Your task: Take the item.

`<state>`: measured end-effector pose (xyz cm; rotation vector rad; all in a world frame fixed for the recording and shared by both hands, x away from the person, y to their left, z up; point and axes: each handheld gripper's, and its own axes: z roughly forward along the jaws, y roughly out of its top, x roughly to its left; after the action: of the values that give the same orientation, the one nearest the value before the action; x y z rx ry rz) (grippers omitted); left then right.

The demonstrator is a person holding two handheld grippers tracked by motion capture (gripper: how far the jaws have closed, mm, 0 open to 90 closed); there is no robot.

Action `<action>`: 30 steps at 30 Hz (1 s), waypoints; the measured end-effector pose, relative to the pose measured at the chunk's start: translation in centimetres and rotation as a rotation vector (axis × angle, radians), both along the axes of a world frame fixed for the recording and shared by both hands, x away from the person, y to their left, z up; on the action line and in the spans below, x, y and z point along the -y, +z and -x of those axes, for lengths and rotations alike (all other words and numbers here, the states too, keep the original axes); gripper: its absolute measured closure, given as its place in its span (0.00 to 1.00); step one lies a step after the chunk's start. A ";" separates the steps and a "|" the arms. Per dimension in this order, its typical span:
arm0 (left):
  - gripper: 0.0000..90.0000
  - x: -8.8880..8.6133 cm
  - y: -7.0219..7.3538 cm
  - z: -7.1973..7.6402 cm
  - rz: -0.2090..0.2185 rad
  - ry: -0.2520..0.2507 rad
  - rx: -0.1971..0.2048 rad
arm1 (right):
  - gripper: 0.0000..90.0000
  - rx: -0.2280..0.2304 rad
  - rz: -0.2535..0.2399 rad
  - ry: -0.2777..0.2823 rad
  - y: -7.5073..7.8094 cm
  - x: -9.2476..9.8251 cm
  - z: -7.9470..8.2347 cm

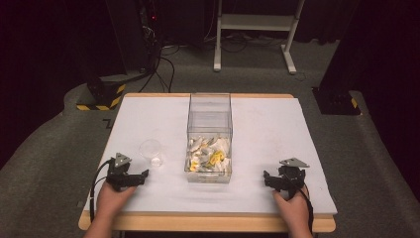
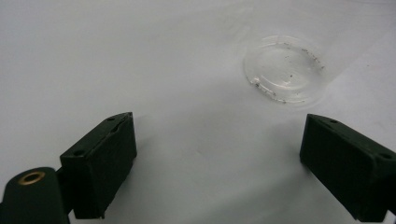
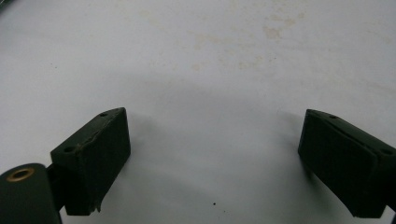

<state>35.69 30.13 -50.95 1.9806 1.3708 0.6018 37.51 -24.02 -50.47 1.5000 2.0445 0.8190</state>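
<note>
White counter [image 1: 277,124] carries everything, dark carpeted room behind; nearest, left tongs [image 1: 130,179] and right tongs [image 1: 278,181] rest near its front edge, both spread wide, pinching nothing; just beyond the left tongs lies a clear cup [image 1: 151,151]; farther, mid-counter, a clear box [image 1: 209,139] holds pale scraps.

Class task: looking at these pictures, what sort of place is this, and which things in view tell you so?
Probably a lab or recording workspace, not a home: a white-topped table on grey carpet, dark curtains behind, loose cables by equipment, hazard-striped weights, and a clear box of small packets set out for handling.
</note>
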 end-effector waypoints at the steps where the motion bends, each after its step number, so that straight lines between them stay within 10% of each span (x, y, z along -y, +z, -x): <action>1: 0.12 0.0 0.0 0.0 0.000 0.000 0.000 | 0.10 0.000 0.000 0.000 0.0 0.0 0.0; 30: 0.12 0.0 0.1 -0.1 -0.005 -0.002 -0.006 | 0.10 0.001 -0.007 -0.002 0.0 0.0 0.2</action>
<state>35.76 30.11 -50.87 1.9888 1.3728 0.5991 37.34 -24.06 -50.50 1.5053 2.0414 0.8263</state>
